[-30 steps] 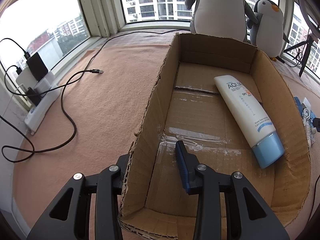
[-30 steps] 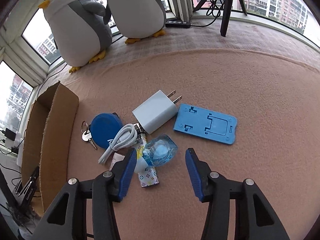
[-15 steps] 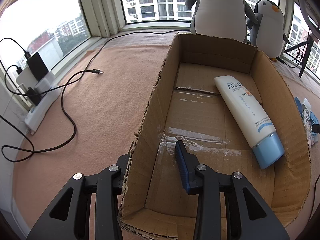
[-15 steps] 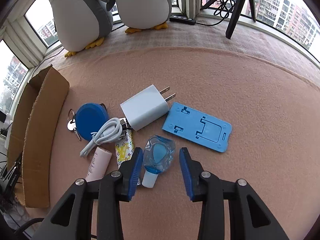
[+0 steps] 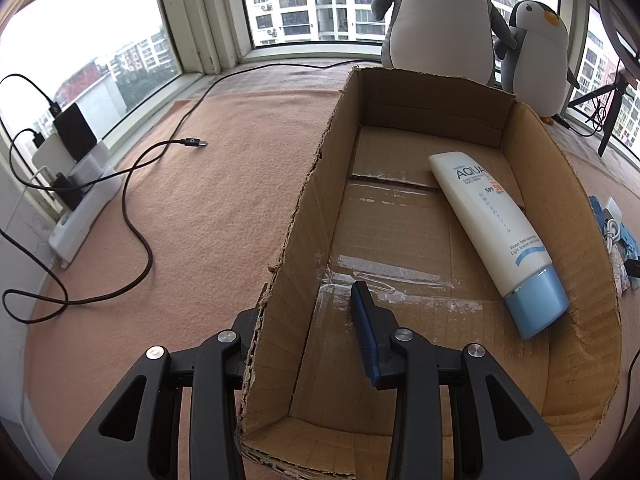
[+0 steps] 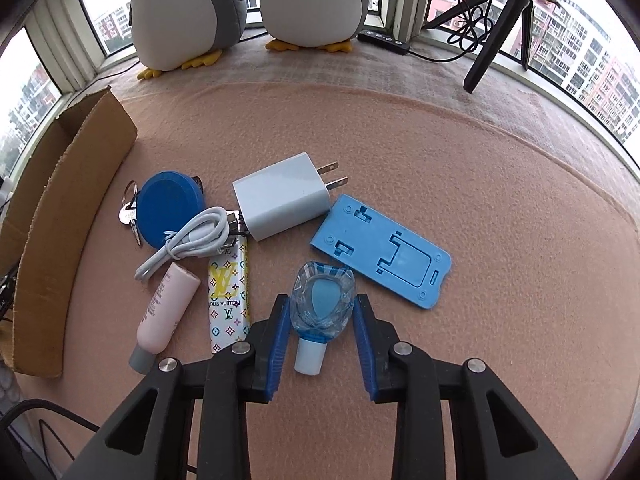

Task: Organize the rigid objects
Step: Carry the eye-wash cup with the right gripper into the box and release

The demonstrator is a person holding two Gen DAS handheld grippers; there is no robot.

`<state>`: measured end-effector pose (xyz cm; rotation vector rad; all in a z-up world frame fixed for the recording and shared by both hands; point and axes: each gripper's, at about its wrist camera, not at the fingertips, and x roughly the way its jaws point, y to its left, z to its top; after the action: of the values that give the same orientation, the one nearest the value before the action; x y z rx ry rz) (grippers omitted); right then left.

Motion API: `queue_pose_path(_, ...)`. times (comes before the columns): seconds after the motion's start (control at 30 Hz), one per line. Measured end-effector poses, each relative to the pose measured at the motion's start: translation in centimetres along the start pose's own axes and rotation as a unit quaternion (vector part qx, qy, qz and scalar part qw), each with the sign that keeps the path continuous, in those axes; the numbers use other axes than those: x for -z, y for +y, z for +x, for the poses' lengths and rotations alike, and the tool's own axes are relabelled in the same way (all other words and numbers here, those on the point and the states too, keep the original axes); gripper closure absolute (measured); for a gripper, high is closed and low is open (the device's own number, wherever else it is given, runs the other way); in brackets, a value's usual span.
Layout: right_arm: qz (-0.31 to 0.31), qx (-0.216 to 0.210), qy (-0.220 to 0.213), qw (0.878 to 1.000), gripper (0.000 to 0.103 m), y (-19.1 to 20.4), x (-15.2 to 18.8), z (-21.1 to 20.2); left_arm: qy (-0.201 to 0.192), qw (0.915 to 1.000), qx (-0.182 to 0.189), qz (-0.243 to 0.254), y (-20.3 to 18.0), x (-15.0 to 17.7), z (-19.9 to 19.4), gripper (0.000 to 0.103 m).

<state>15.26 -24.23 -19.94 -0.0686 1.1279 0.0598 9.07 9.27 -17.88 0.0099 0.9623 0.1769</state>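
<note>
The left gripper (image 5: 308,328) straddles the near left wall of the cardboard box (image 5: 304,216), one finger outside and one inside, its jaws pinching that wall. The box is open at the top and sits on the peach-coloured blanket (image 5: 208,200). Inside it lies one thing, a white tube with a light blue cap (image 5: 496,236), along the right wall with the cap toward the near end. The rest of the box floor is bare cardboard and tape.

The right gripper (image 6: 322,332) points steeply down over a cluster of small things just right of the box. Its jaws have just been closing, and a small clear bottle with a blue centre and white cap (image 6: 322,304) lies between them, cap toward the camera; the blue pads sit right at its sides, though a firm pinch cannot be told.

Just left of the bottle lie a patterned lighter (image 6: 229,296) and a pink tube (image 6: 166,312). Beyond them are a white cable (image 6: 188,240), a round blue disc with keys (image 6: 168,208), a white charger (image 6: 284,200) and a blue phone stand (image 6: 384,264). Farther back, two plush penguins (image 6: 312,0) stand by the window.
</note>
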Motion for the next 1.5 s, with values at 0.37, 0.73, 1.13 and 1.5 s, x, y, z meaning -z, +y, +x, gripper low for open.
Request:
queue_pose_path(0.37, 0.010, -0.016, -0.038, 0.999, 0.075, 0.7, 1.3, -3.5, 0.000, 1.0000, 0.000, 0.000, 0.0, 0.0, 0.0, 0.067)
queue_pose_path(0.73, -0.046, -0.083, -0.091, 0.991, 0.075, 7.0, -1.0, -9.1, -0.001, 1.0000, 0.003, -0.003, 0.0, 0.0, 0.0, 0.067)
queue_pose_path(1.13, -0.124, -0.131, -0.099, 0.979, 0.075, 15.4, -2.5, -10.0, -0.004, 0.9999, 0.009, -0.009, 0.2, 0.1, -0.1, 0.067)
queue_pose_path(1.5, -0.162, -0.163, -0.075, 0.970, 0.075, 20.7, -2.3, -8.2, -0.005, 0.9998, 0.014, -0.015, 0.3, 0.2, 0.0, 0.067)
